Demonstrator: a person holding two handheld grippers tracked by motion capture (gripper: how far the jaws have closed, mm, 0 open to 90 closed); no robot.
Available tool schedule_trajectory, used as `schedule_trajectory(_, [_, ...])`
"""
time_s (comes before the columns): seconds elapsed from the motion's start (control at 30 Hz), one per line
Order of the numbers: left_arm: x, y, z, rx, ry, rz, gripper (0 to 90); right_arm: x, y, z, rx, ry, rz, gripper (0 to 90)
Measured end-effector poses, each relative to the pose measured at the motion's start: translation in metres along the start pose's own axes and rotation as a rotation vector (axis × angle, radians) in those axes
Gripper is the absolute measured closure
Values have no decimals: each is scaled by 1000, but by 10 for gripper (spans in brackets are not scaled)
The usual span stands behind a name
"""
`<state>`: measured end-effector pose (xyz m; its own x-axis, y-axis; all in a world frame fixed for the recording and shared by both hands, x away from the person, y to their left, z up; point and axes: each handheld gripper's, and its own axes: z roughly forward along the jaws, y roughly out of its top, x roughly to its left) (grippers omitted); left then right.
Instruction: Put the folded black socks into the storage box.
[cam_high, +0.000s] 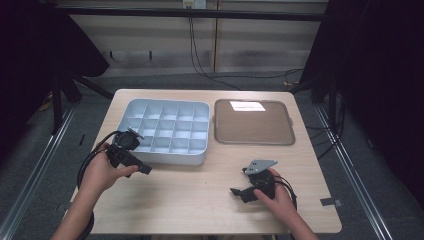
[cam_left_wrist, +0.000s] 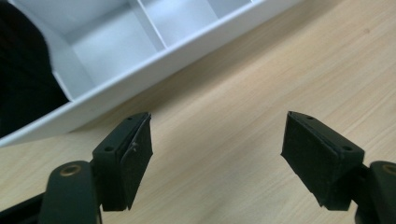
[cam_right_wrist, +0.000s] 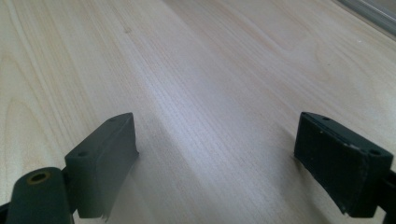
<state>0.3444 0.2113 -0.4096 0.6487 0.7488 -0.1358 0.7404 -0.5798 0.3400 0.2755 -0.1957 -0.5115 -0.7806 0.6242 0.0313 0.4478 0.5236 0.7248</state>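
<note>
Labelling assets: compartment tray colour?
Light blue-grey compartment tray, best in the high view.

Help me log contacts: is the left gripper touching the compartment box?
Apart. The left gripper view shows bare table between the open left gripper and the compartment box.

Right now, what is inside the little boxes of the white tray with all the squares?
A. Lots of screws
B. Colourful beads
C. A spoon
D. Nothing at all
D: every little box in the white tray looks bare in the high view, and the boxes seen up close past the left gripper are bare as well.
</note>
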Motion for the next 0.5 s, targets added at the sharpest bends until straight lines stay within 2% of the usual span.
schedule_trajectory(0.17, [-3,-6,11,-10,-15,27,240,0,0,0,0,0,0,125])
schedule_trajectory(0.23, [-5,-9,17,-20,-21,10,241,0,0,0,0,0,0,125])
schedule_trajectory(0.3, [-5,-12,22,-5,-25,27,240,0,0,0,0,0,0,125])
schedule_trajectory(0.5, [-11,-17,35,-29,-37,36,240,0,0,0,0,1,-2,125])
